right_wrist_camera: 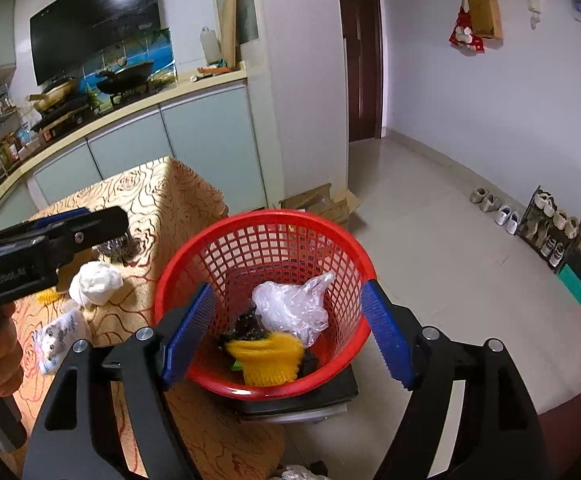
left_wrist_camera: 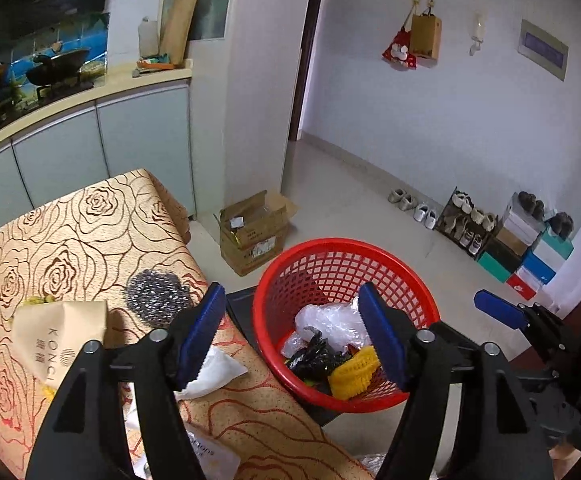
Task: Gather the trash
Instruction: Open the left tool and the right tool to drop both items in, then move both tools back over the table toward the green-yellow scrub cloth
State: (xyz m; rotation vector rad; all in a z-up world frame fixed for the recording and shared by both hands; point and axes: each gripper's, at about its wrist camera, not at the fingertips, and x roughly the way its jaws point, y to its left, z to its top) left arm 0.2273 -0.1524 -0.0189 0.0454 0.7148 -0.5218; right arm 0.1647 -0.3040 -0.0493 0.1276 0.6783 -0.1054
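Observation:
A red mesh basket (left_wrist_camera: 418, 292) (right_wrist_camera: 226, 256) stands on a dark stool beside the table. It holds a clear plastic bag (right_wrist_camera: 290, 304), black trash (left_wrist_camera: 318, 356) and a yellow foam net (right_wrist_camera: 266, 356). My left gripper (left_wrist_camera: 294, 336) is open and empty, above the table edge and the basket rim. My right gripper (right_wrist_camera: 286, 332) is open and empty, over the basket. On the rose-patterned tablecloth (left_wrist_camera: 70, 240) lie a white crumpled tissue (right_wrist_camera: 94, 282), a beige paper packet (left_wrist_camera: 58, 336), a foil ball (left_wrist_camera: 156, 294) and a cat-print tissue pack (right_wrist_camera: 58, 338).
An open cardboard box (left_wrist_camera: 254, 228) stands on the floor past the table. Shoes and a shoe rack (left_wrist_camera: 466, 224) with stacked boxes line the right wall. Kitchen counter with a wok (right_wrist_camera: 126, 76) is behind the table. A doorway lies ahead.

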